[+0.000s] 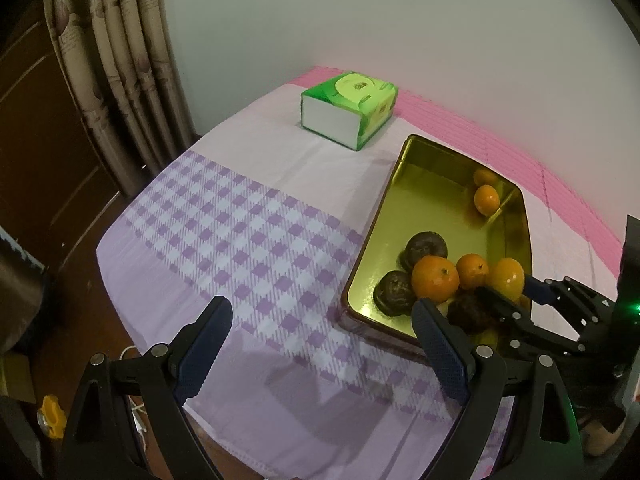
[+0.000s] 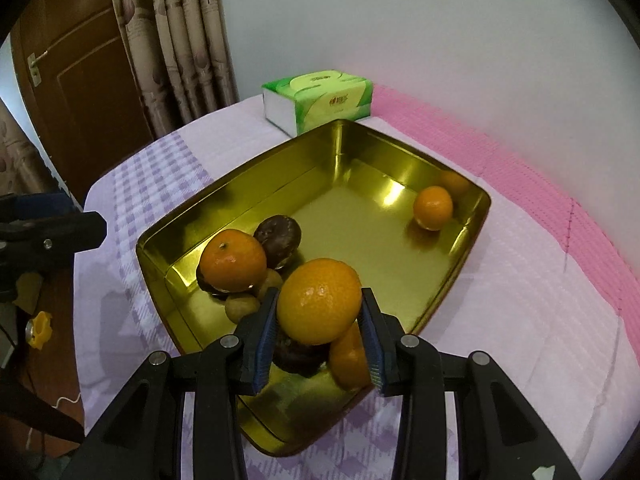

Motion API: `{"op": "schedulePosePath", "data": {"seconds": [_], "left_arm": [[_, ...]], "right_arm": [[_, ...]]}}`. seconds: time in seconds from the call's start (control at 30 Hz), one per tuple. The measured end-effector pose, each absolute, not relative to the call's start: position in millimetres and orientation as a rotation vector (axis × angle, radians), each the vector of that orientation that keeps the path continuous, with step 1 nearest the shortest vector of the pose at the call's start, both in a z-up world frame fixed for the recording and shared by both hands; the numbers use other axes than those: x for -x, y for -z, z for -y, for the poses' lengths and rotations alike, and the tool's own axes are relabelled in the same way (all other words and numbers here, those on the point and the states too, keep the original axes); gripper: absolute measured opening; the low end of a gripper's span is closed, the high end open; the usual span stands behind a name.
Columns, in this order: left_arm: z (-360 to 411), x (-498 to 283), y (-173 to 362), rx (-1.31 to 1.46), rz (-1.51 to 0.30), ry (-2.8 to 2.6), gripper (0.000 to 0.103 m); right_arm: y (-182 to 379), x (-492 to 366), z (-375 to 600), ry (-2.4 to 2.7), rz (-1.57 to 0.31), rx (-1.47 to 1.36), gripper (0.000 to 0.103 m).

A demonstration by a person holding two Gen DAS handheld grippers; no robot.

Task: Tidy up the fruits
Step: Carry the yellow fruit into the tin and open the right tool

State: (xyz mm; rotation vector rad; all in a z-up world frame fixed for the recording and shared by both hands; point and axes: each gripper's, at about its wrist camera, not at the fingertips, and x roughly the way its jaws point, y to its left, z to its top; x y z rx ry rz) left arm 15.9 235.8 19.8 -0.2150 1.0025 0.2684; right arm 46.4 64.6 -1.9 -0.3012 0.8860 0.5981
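**Right gripper clamped on an orange above the tray; left gripper wide apart over the cloth**

The right gripper (image 2: 320,320) has its two blue-padded fingers (image 2: 266,338) pressed against both sides of a large orange (image 2: 320,300), holding it above the near end of the gold tray (image 2: 248,184). From the left wrist view the same gripper (image 1: 506,294) reaches in over the tray's near right edge, the fruit (image 1: 507,278) pinched between its tips.

The left gripper (image 1: 322,350) holds nothing; its jaws stand wide apart above the purple checked tablecloth (image 1: 240,240), just off the tray's near left corner.

Under and beside the held fruit the near end of the tray is crowded: another orange (image 2: 233,260), a dark brown fruit (image 2: 280,236), a second dark one (image 2: 296,354) directly below the held orange, a partly hidden orange (image 2: 348,358), and two small tan fruits (image 2: 242,306). A lone small orange (image 2: 433,207) sits by the tray's far right wall. The middle and far left of the tray floor are bare.

A green tissue box (image 2: 320,98) stands just past the tray's far corner, near the table's back edge, where a pink mat (image 2: 500,168) runs along the wall.
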Motion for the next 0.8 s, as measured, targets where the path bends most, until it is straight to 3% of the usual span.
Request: {"op": "schedulePosePath", "data": {"seconds": [0.8], "left_arm": [[-234.3, -19.1, -13.7, 0.211, -1.014, -0.261, 0.091]], "right_arm": [[15.6, -47.6, -77.7, -0.558, -0.901, 0.307, 0.036]]}}
